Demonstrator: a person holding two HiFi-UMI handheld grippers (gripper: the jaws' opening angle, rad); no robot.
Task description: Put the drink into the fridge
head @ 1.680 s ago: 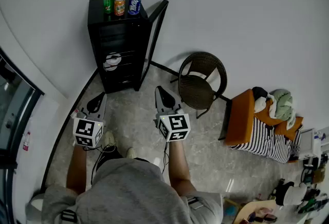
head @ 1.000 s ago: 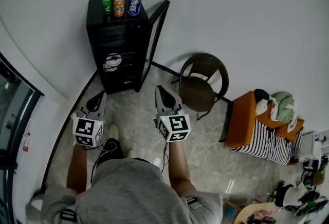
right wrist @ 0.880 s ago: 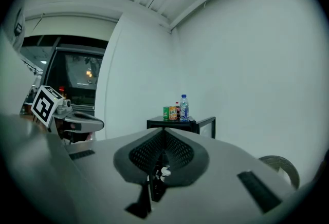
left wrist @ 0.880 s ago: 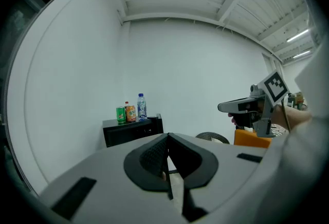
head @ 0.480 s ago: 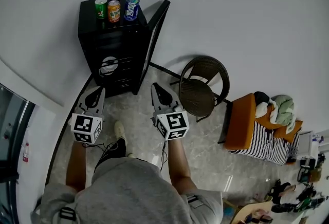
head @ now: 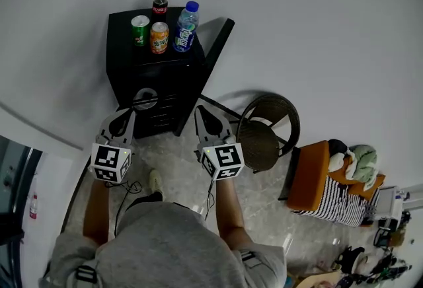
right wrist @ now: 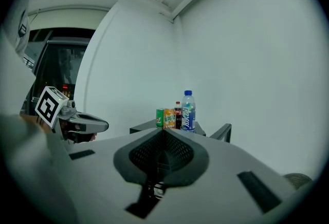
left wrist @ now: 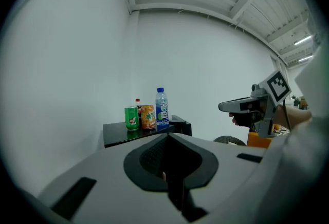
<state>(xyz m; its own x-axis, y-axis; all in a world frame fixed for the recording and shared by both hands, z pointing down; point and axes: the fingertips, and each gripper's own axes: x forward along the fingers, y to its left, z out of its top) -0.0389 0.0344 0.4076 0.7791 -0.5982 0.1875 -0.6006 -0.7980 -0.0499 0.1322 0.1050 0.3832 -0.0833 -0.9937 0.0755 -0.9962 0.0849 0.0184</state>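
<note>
A black mini fridge (head: 155,82) stands against the white wall with its door (head: 215,49) swung open to the right. On its top stand a green can (head: 140,30), an orange can (head: 158,37), a cola bottle (head: 159,4) and a blue-capped water bottle (head: 186,27). My left gripper (head: 123,115) and right gripper (head: 201,112) are held side by side short of the fridge front, both shut and empty. The left gripper (left wrist: 167,135) faces the cans (left wrist: 131,118) and the water bottle (left wrist: 162,109). The right gripper (right wrist: 163,130) faces the same water bottle (right wrist: 188,111).
A dark wicker chair (head: 268,128) stands right of the open door. Further right is an orange seat (head: 316,171) piled with striped cloth. A glass door (head: 12,214) lies at the far left. Cables trail on the floor by the person's feet.
The person has walked toward the fridge. Both grippers have moved forward with it, and the fridge and drinks now sit closer and lower in the head view. Both jaws stay shut.
</note>
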